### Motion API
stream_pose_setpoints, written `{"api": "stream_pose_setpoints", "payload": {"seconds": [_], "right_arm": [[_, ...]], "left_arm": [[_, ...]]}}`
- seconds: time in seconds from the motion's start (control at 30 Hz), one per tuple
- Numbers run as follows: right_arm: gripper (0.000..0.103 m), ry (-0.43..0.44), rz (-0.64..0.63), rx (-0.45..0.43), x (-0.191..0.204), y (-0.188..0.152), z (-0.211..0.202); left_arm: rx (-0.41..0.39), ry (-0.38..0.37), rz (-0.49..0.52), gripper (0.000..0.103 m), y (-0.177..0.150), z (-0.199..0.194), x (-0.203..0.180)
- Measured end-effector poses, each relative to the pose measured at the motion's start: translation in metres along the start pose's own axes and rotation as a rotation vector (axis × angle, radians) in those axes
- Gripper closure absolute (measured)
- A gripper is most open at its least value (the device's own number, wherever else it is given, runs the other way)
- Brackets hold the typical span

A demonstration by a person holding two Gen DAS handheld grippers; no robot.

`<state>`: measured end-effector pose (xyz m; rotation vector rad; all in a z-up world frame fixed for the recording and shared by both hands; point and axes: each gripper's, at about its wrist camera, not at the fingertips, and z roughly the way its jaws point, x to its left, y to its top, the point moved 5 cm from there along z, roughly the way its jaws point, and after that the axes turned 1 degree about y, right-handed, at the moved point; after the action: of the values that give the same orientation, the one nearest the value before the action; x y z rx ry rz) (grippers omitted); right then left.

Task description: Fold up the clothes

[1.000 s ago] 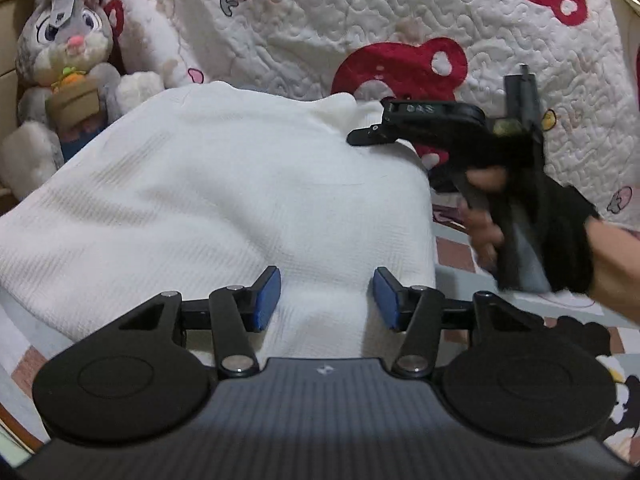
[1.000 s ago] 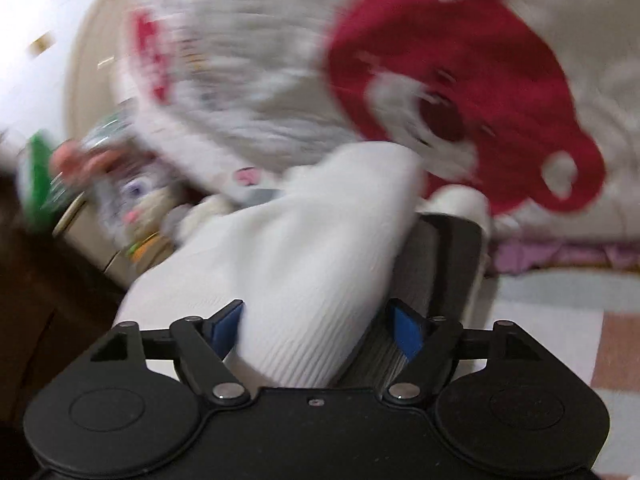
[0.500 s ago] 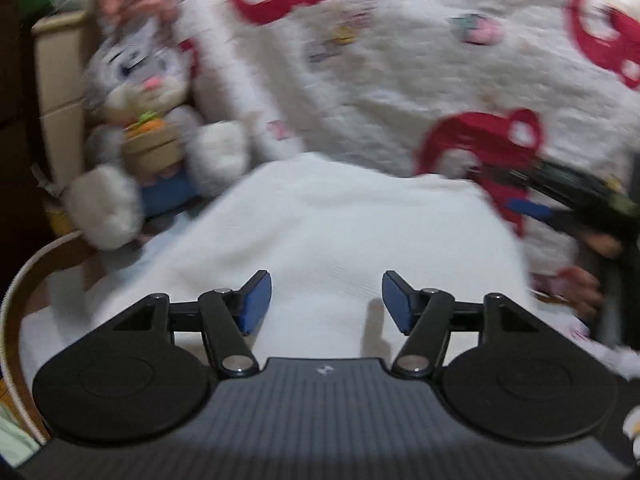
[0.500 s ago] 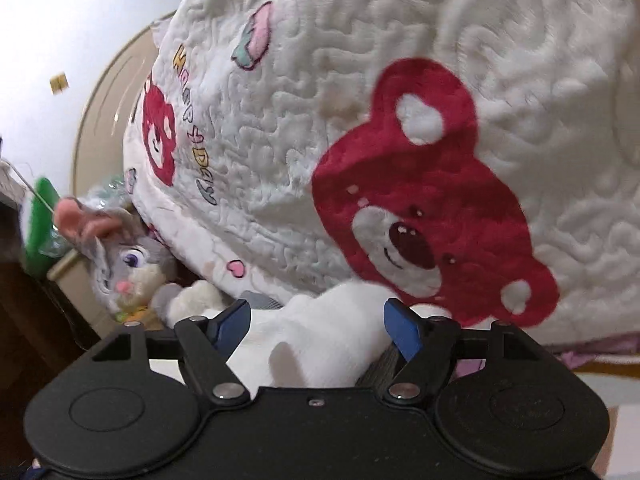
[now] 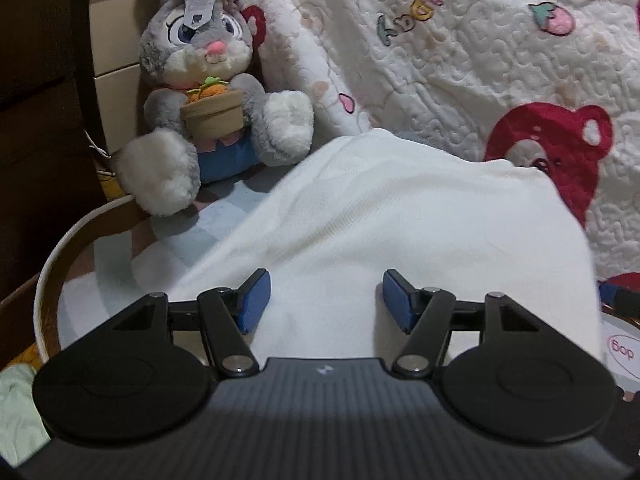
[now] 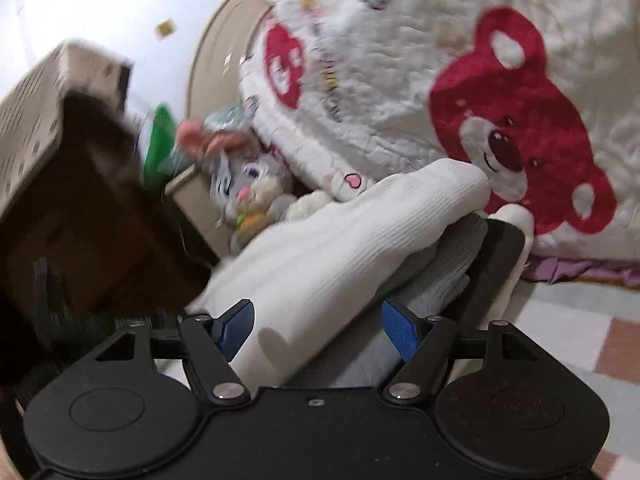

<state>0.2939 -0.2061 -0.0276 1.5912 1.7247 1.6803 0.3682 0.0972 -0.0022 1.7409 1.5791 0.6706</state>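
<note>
A folded white knit garment lies on the checked bedspread, right in front of my left gripper. That gripper is open, its blue pads set wide over the garment's near edge. In the right wrist view the same white garment tops a small stack, with a grey garment and a black piece beneath it. My right gripper is open too, its pads on either side of the stack's near end without pinching it.
A grey plush bunny sits at the back left against a cream quilt with red bears. Dark wooden furniture stands to the left. A curved white rim borders the bed. A pale green cloth lies at the near left.
The left view has swung left, so the hand with the right gripper has left it. The right gripper pulled back and tilted down from the quilt; its view is blurred.
</note>
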Motion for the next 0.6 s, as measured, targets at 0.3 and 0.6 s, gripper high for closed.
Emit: {"api": "stream_pose_setpoints", "payload": {"seconds": [0.3,0.6], "right_arm": [[0.027,-0.079,-0.155,0.004,0.020,-0.028,-0.064],[0.027,-0.217,-0.162,-0.019,0.041,-0.065,-0.119]], "left_arm": [[0.015,0.105,0.039,0.027,-0.050,-0.040,-0.035],[0.021,0.197,0.081,0.018,-0.105,-0.107,-0.093]]}}
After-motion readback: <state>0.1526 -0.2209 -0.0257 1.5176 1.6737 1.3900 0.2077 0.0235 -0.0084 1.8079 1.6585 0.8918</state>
